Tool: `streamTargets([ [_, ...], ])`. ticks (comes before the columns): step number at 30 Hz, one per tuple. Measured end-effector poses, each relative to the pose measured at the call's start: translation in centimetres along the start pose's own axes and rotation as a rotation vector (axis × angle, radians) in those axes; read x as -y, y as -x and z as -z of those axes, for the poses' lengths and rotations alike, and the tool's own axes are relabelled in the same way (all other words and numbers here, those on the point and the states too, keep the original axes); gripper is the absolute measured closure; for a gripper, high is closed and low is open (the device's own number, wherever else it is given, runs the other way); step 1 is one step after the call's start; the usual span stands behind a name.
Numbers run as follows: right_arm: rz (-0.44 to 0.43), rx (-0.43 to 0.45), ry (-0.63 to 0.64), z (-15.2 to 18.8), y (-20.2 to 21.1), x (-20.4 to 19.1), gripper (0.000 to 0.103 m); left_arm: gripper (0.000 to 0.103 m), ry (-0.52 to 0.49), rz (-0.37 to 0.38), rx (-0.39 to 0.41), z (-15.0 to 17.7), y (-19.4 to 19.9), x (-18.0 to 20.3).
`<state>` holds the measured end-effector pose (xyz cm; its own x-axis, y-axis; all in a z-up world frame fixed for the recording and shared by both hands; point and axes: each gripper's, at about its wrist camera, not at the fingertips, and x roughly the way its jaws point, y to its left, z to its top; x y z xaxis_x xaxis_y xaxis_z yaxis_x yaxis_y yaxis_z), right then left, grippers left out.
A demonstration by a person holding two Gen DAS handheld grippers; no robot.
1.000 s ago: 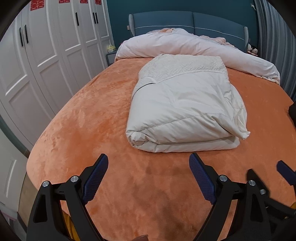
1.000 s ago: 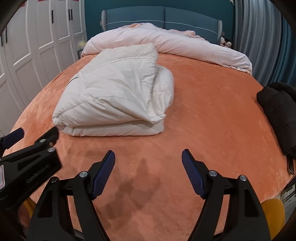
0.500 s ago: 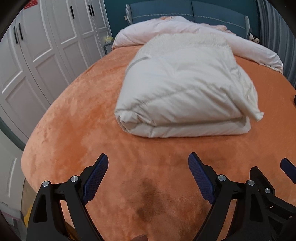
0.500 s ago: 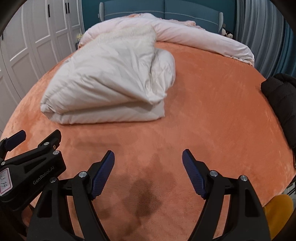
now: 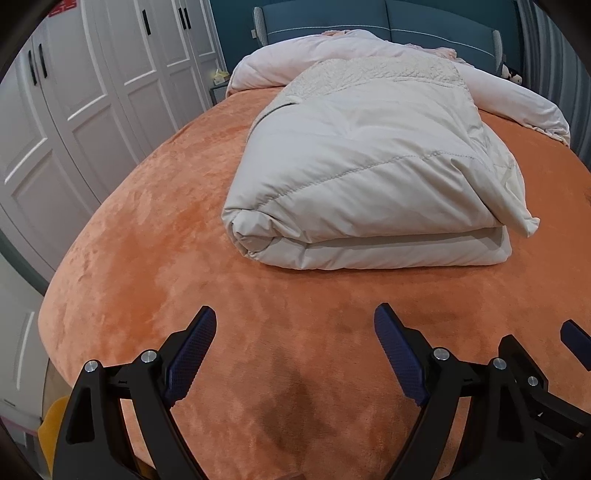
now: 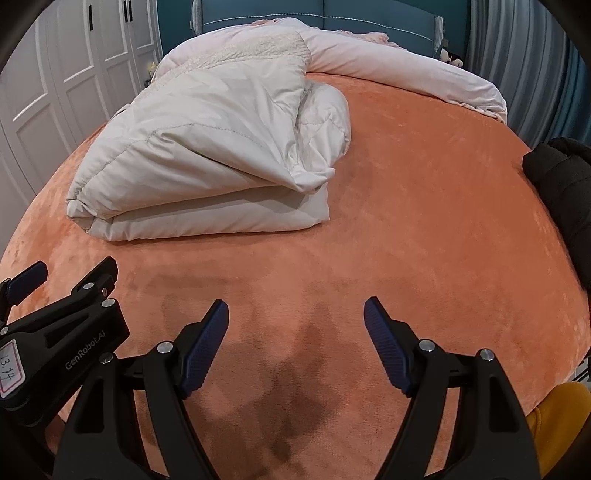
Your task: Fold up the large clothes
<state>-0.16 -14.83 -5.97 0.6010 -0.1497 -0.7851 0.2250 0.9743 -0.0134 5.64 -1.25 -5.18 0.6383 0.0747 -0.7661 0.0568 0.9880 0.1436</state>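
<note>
A cream padded coat [image 5: 369, 173] lies folded into a thick bundle on the orange bed cover [image 5: 147, 229]; it also shows in the right wrist view [image 6: 221, 147]. My left gripper [image 5: 295, 328] is open and empty, low over the cover, a short way in front of the bundle's near edge. My right gripper [image 6: 295, 317] is open and empty beside it, also short of the bundle. The left gripper's body shows at the left of the right wrist view [image 6: 55, 325].
A pale pink duvet [image 5: 369, 48] lies rolled along the teal headboard [image 5: 406, 18]. A black garment [image 6: 565, 192] lies at the bed's right edge. White wardrobe doors [image 5: 92, 92] stand to the left. Grey curtains [image 6: 517, 66] hang at the right.
Both grippers have moved forward and lower toward the folded coat, which looms larger now. Both stay open and empty.
</note>
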Motion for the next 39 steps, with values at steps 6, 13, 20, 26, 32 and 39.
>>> streamTargets([
  [6,0.001,0.009,0.005,-0.2,0.4,0.1,0.03,0.02,-0.001,0.0,0.006,-0.1,0.4,-0.1],
  [13,-0.003,0.016,0.008,-0.6,0.6,0.2,0.03,0.021,0.003,0.005,0.009,-0.4,0.8,-0.2],
  [20,-0.011,0.028,0.012,-1.6,0.5,0.3,0.03,0.022,0.003,0.004,0.019,-1.0,0.8,-0.4],
  [26,-0.013,0.035,0.005,-2.6,0.1,0.1,0.03,0.022,0.0,-0.002,0.037,-2.1,0.5,-0.5],
  [32,-0.007,0.045,0.011,-3.1,0.0,-0.2,0.03,0.026,0.02,0.007,0.033,-2.7,0.3,-0.8],
  [39,0.003,0.048,0.014,-3.5,0.0,-0.5,0.033,0.029,0.017,0.004,0.034,-3.0,0.2,-0.8],
])
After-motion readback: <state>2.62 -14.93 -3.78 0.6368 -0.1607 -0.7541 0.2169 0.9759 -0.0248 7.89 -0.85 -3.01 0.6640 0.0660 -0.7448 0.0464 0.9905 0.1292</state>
